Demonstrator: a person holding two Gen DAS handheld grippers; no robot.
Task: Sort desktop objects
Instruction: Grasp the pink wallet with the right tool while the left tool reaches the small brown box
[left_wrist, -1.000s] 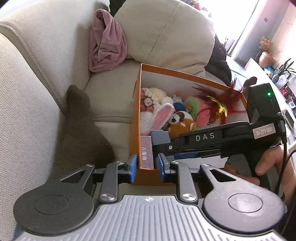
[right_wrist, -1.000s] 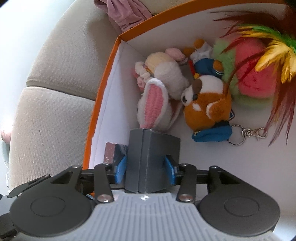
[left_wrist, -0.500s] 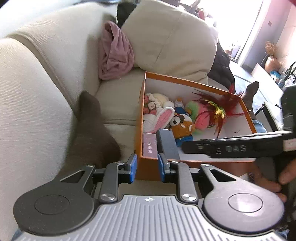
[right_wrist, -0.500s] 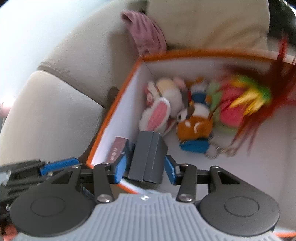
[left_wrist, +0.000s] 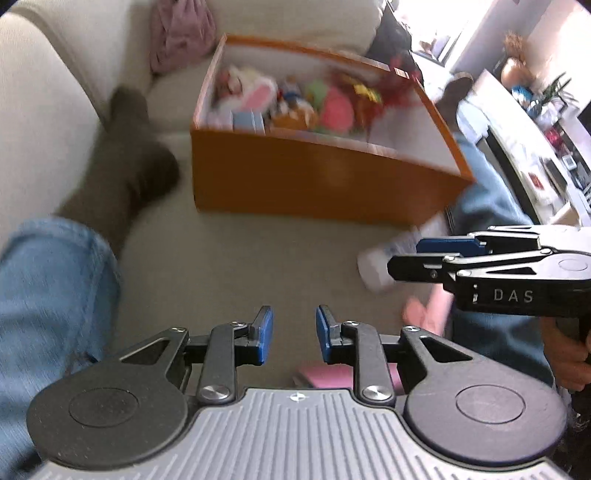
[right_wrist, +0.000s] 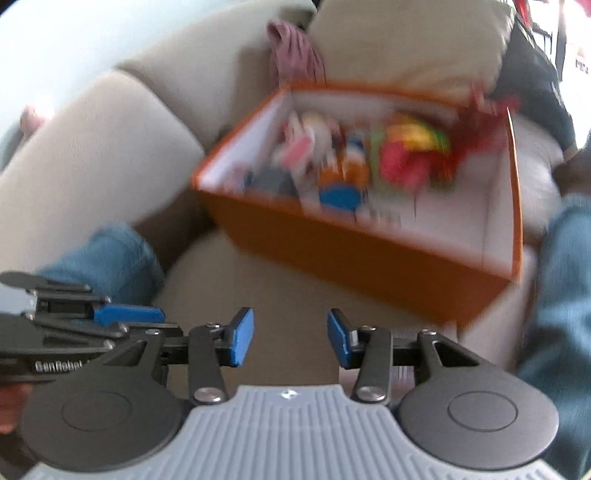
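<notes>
Orange box (left_wrist: 317, 177): rigid, straight-walled, white inside, on the beige woven sofa cushion (left_wrist: 236, 258); I see blurred plush toys (right_wrist: 332, 162) and a grey block (left_wrist: 248, 121) packed within. Left gripper (left_wrist: 294, 334): jaws narrowly parted, just been opening, empty. Right gripper (right_wrist: 290, 341): gaping, empty.

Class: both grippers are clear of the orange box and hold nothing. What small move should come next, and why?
Probably bring the right gripper onto the white bottle lying on the sofa cushion beside the orange box. Its jaws stand open and empty, and the bottle is unsorted.
</notes>
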